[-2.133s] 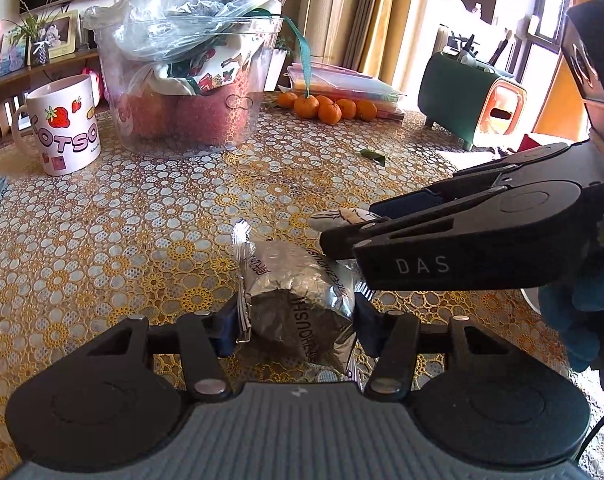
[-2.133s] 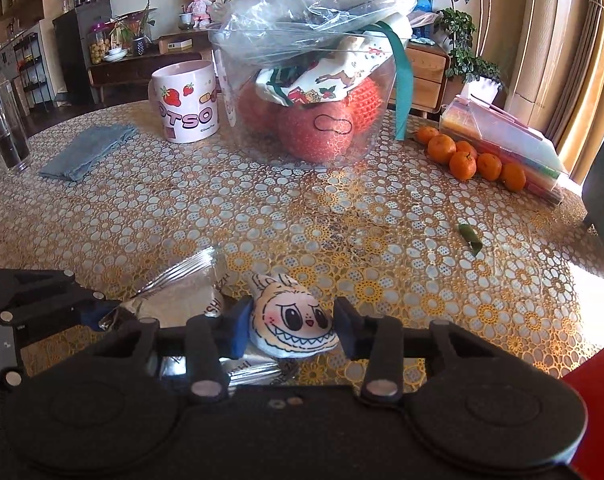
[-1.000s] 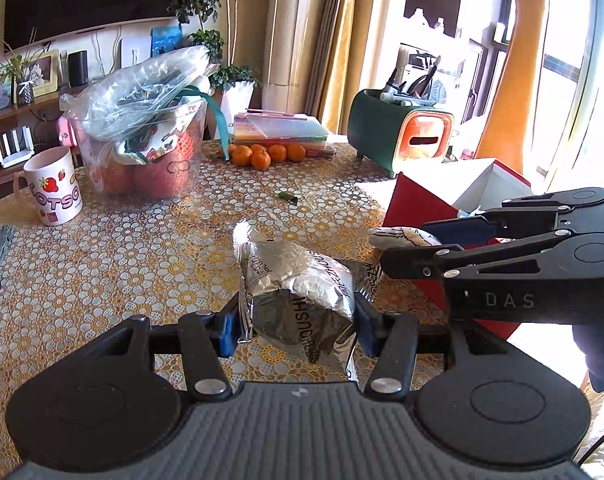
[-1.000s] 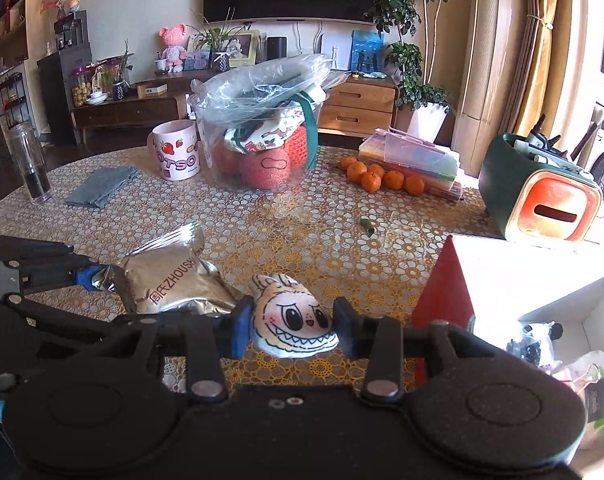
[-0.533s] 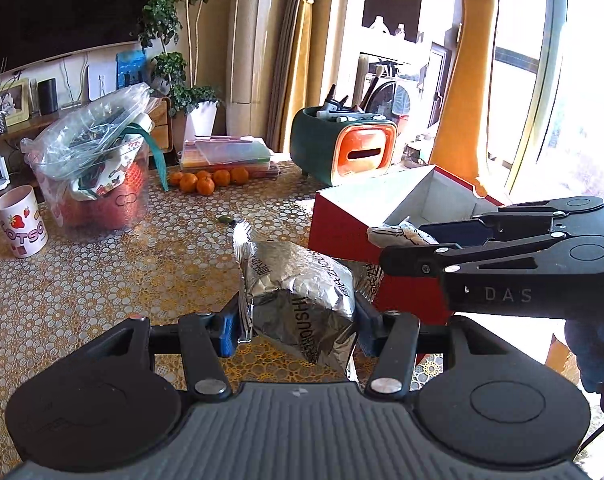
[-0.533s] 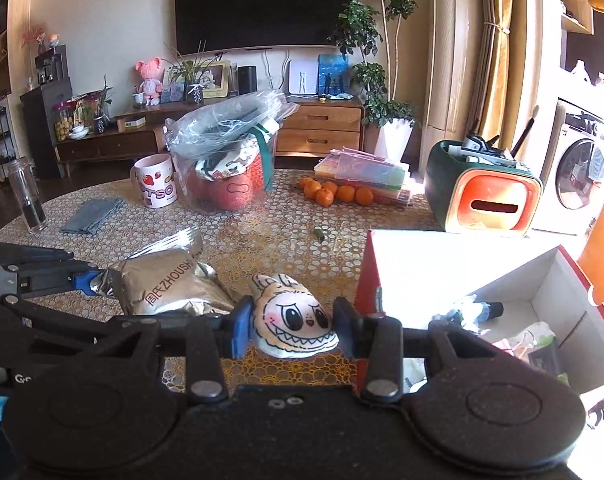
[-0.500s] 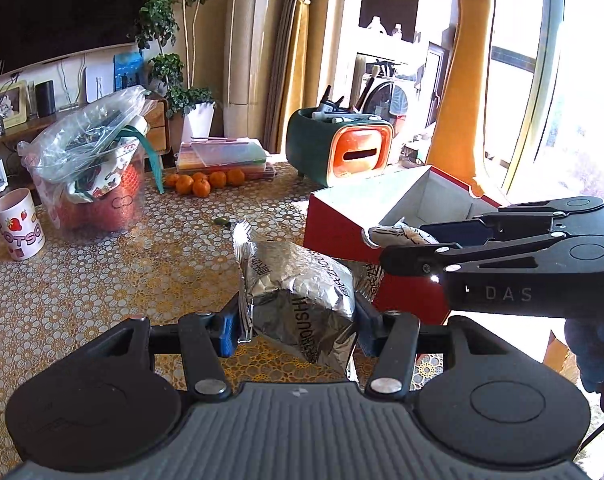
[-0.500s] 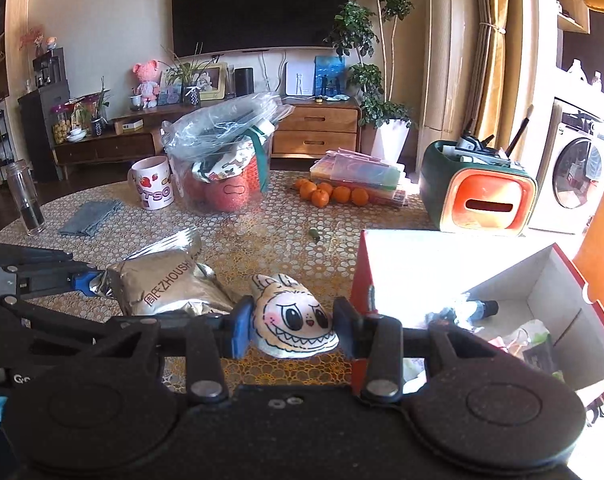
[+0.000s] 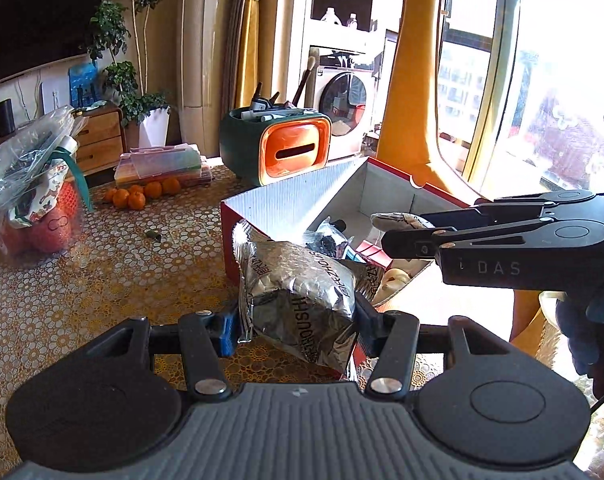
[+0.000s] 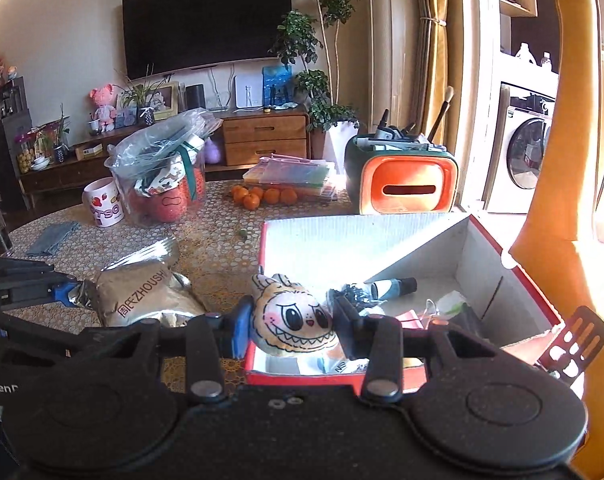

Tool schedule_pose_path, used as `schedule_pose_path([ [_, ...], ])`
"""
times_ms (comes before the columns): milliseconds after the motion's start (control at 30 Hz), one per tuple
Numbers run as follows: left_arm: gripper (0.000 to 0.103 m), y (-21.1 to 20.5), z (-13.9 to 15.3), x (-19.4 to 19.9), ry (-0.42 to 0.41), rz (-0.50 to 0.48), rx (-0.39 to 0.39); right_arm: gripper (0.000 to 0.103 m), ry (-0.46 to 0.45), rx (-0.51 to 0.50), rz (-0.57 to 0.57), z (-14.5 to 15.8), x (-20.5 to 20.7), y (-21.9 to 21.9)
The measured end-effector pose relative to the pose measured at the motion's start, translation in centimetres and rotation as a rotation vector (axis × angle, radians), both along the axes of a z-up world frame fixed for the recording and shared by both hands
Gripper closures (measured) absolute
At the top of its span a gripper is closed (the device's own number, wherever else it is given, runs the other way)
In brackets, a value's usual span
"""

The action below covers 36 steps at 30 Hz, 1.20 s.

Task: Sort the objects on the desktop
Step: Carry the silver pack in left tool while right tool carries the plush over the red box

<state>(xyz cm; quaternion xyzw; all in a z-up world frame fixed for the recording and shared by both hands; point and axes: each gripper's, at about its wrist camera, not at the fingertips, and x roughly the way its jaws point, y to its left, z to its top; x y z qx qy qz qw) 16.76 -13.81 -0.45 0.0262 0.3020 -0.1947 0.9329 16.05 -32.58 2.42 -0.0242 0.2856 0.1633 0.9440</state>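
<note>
My left gripper [image 9: 298,320] is shut on a silver foil snack bag [image 9: 298,284], held in the air just in front of the near left corner of a red box [image 9: 286,204] with a white inside. My right gripper [image 10: 292,322] is shut on a small plush toy [image 10: 292,322] with big eyes and a toothy grin, hanging over the red box's [image 10: 514,280] near left corner. The right wrist view shows the foil bag [image 10: 142,296] off to the left. In the left wrist view the right gripper [image 9: 398,226] reaches in from the right over the box, the toy's tip [image 9: 398,220] between its fingers.
Several small items, including a dark tube [image 10: 394,286], lie inside the box. A green and orange tissue box [image 10: 406,180] with brushes on top stands behind it. Oranges [image 10: 262,196], a clear tub [image 10: 162,184] of bagged things, a strawberry mug [image 10: 104,202] and a blue cloth [image 10: 52,236] sit on the patterned table.
Both grippers have carried their objects to the right, away from the tub and mug. The red box has come closer, and the toy now hangs over its corner.
</note>
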Motion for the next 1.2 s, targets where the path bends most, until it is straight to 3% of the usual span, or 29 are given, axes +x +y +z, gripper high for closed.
schedule_pose_path([
  [533, 0.049, -6.2, 0.1, 3.3, -0.003, -0.091, 0.055, 0.062, -0.006, -0.018, -0.105, -0.3, 2.2, -6.1],
  [867, 0.049, -8.4, -1.7, 8.7, 0.090, -0.075, 0.097, 0.061, 0.066, 0.024, -0.145, -2.1, 6.2, -8.8],
  [1200, 0.049, -10.5, -3.1, 11.6, 0.117, -0.099, 0.152, 0.061, 0.119, 0.007, -0.160, -4.4, 9.0, -9.0],
])
